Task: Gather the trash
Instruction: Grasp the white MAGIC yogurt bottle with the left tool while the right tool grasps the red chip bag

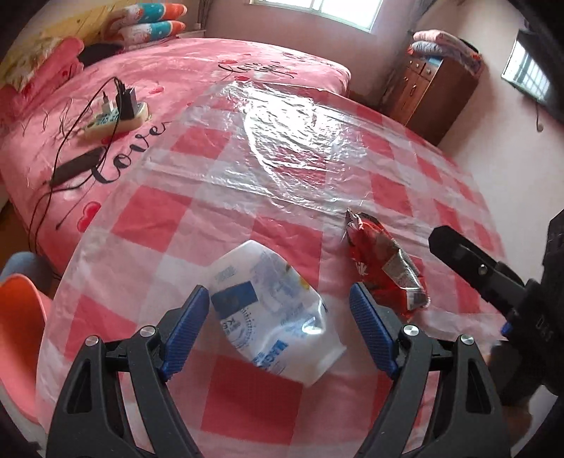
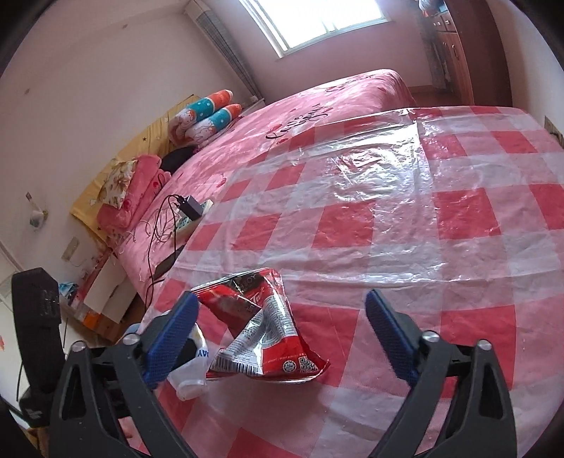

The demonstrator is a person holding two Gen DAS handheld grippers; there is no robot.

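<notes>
A white and blue plastic wrapper [image 1: 271, 310] lies on the red-and-white checked table cover [image 1: 246, 176]. My left gripper [image 1: 280, 310] is open, its blue fingers on either side of the wrapper, just above it. A crumpled red snack bag [image 1: 384, 267] lies to the wrapper's right. In the right wrist view the red snack bag [image 2: 261, 327] lies between the open fingers of my right gripper [image 2: 282, 317], nearer the left finger. The white wrapper [image 2: 192, 366] shows partly behind that finger. The right gripper's black body [image 1: 486, 278] shows at the right edge of the left wrist view.
A pink bed [image 1: 197, 70] stands behind the table, with a power strip and chargers [image 1: 116, 112], cables and pillows [image 1: 155, 21] on it. A wooden cabinet [image 1: 430, 84] stands at the back right. An orange chair [image 1: 21, 334] is at the table's left.
</notes>
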